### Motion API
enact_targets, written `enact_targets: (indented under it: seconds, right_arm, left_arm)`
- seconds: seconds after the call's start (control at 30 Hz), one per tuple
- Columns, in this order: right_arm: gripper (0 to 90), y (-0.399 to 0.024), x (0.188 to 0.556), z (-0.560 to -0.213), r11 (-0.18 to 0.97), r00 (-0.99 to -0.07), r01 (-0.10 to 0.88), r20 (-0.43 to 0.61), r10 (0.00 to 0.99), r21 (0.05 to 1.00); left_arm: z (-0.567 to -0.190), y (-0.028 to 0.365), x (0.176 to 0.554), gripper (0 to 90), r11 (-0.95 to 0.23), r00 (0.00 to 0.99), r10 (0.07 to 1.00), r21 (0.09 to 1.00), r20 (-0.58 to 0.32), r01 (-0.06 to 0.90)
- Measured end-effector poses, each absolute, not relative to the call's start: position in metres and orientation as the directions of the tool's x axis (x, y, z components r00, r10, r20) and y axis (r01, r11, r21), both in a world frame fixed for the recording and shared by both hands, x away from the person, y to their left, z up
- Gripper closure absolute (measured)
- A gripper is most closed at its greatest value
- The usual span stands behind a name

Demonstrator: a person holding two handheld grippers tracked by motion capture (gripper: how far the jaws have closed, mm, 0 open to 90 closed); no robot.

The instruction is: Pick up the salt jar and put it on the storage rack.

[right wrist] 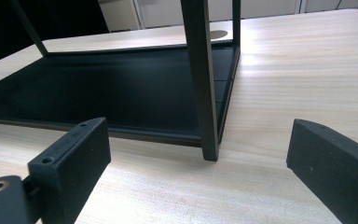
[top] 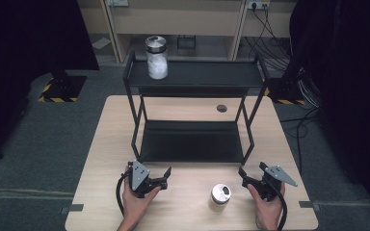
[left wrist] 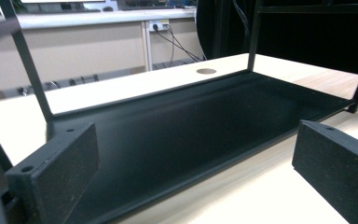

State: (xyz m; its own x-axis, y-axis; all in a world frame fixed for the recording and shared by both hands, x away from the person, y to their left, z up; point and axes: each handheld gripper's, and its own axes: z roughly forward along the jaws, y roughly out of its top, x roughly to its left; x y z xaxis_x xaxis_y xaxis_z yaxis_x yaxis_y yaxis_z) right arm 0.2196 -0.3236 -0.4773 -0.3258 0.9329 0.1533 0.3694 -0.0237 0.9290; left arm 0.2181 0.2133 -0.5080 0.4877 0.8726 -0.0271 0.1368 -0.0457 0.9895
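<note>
We see the left gripper held in the person's left hand low on the wooden table, jaws spread wide, nothing between them. In the left gripper view its own gripper looks straight onto the bottom shelf of the black two-tier rack, which sits just ahead of the jaws; beyond the shelf we spot a round grommet hole in the tabletop.

The right gripper sits in the right hand, jaws also spread, empty. In the right gripper view, between and just ahead of its gripper stands the rack's front leg, foot on the wood, apart from both jaws.

A small jar with a shiny lid stands on the table just beside the right gripper, on its inner side, between the two grippers but nearer the right. A taller glass jar with white contents stands upright on the rack's top shelf, far ahead of the left gripper, toward the shelf's left end.
</note>
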Motion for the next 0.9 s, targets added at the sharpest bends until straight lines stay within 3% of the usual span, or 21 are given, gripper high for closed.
enact_targets:
  seconds: [0.27, 0.9]
  right_arm:
    - [6.3, -0.3239, 0.2198, -0.4773, -0.026, -0.326, 0.37, 0.156, 0.933, 0.928]
    - [6.2, -0.3242, 0.2201, -0.4772, -0.023, -0.329, 0.371, 0.155, 0.932, 0.928]
  left_arm:
    - [-0.5142, 0.2165, 0.2221, 0.2, -0.019, 0.501, 0.862, 0.982, -0.08, 0.19]
    - [-0.5158, 0.2165, 0.2204, 0.3, -0.002, 0.489, 0.867, 0.982, -0.092, 0.188]
